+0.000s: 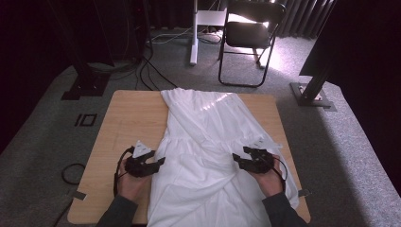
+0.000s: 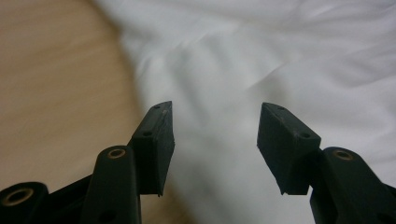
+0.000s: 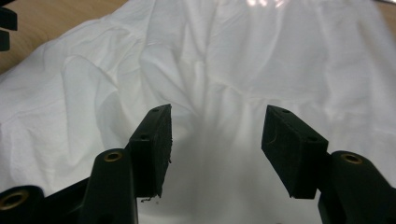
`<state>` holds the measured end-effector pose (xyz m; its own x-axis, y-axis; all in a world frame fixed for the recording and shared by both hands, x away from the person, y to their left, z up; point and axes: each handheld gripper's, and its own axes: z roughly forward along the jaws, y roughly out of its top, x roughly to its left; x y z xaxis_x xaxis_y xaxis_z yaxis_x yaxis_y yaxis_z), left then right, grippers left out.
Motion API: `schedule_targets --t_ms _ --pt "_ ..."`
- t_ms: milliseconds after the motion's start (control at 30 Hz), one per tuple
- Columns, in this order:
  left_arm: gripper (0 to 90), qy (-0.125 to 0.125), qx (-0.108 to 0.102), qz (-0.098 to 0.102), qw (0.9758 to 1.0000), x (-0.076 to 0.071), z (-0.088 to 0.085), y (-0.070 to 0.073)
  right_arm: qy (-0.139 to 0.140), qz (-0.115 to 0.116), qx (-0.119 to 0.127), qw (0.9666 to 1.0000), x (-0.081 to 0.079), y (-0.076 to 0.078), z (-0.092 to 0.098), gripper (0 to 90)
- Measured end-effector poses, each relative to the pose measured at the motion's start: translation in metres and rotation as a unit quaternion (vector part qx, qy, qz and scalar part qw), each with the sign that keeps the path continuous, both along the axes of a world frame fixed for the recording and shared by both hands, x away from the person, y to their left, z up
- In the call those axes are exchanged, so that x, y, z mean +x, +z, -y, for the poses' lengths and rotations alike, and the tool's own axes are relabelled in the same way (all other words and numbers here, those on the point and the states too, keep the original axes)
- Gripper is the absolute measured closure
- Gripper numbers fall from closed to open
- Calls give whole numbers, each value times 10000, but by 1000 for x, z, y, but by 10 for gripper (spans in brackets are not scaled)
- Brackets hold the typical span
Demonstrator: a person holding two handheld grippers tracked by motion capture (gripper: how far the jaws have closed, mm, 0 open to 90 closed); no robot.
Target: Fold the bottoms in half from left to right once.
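A white garment point(image 1: 203, 142) lies lengthwise down the middle of the wooden table point(image 1: 127, 118), its lower part folded over itself near the front edge. My left gripper point(image 1: 160, 163) sits at the cloth's left edge, jaws apart, with nothing between the pads. In the left gripper view the white garment point(image 2: 261, 65) lies under and beyond the open left gripper point(image 2: 215, 135), bare wood to its left. My right gripper point(image 1: 238, 161) hovers over the garment's right side, jaws also apart. The right gripper view has the open right gripper point(image 3: 217, 140) above the wrinkled white garment point(image 3: 224, 65).
A black folding chair point(image 1: 248, 38) and a white stand leg point(image 1: 194, 33) are on the carpet beyond the table. Cables point(image 1: 146, 71) trail across the floor at the back left. Dark frame posts stand at the far left and far right. Bare wood flanks the garment on both sides.
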<state>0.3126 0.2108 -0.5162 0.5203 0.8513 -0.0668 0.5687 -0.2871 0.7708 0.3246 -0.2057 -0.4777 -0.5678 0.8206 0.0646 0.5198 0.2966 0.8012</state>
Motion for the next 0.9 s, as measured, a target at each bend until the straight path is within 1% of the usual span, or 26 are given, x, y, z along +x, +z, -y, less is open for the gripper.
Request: schedule_targets --t_ms 67,100,133,167,200,233,267,300,333,367,400,433,467,533,600,667,767,833,900 --pt "434 85 -135 -163 9997 -4 -8 -9 70 -53 -78 9999 3 -1 -11 414" --pt "421 67 -195 -232 9995 -6 -10 -13 102 -102 -159 9998 4 -3 -15 409" --pt "415 62 -211 -305 9993 -7 -11 -17 82 -176 -250 9995 6 -6 -18 407" --pt "406 77 -189 -357 9992 -8 -10 -21 96 -273 -321 9991 7 -10 -21 408" --pt "396 75 -211 -401 9989 -8 -10 -24 124 -424 -404 9982 8 -14 -22 414" --pt "393 65 -166 -450 9988 -8 -8 -27 121 -610 -473 9969 10 -18 -23 425" --pt "394 96 -84 -359 9993 -9 -7 -28 119 -723 -533 9959 11 -21 -23 453" --pt "400 78 -95 -305 9995 -11 -6 -28 155 -812 -589 9948 12 -25 -22 578" --pt "399 41 -110 -312 9994 -11 -5 -28 229 -863 -629 9940 12 -27 -20 764" --pt "398 28 -113 -309 9995 -11 -5 -28 257 -864 -659 9938 11 -27 -19 853" --pt "396 29 -85 -310 9995 -11 -5 -28 239 -834 -705 9937 11 -26 -17 886" --pt "391 34 -74 -326 9994 -11 -6 -29 217 -742 -701 9945 9 -23 -14 889" --pt "389 49 -100 -341 9994 -10 -6 -29 195 -608 -652 9958 7 -18 -11 890" --pt "382 49 -153 -388 9991 -9 -6 -30 88 -262 -526 9982 3 -4 -3 890" --pt "382 22 -202 -384 9991 -9 -5 -30 -73 62 -446 9990 -1 11 6 891" --pt "382 -26 -268 -372 9989 -10 -3 -30 -190 299 -353 9987 -4 23 16 892" --pt "371 -117 -294 -419 9986 -9 1 -32 -344 473 -238 9980 -5 34 26 892" --pt "365 -158 -395 -492 9979 -8 6 -34 -414 543 -156 9975 -5 38 30 892" --pt "362 -233 -424 -561 9973 -7 13 -37 -453 606 -76 9971 -5 41 32 892"
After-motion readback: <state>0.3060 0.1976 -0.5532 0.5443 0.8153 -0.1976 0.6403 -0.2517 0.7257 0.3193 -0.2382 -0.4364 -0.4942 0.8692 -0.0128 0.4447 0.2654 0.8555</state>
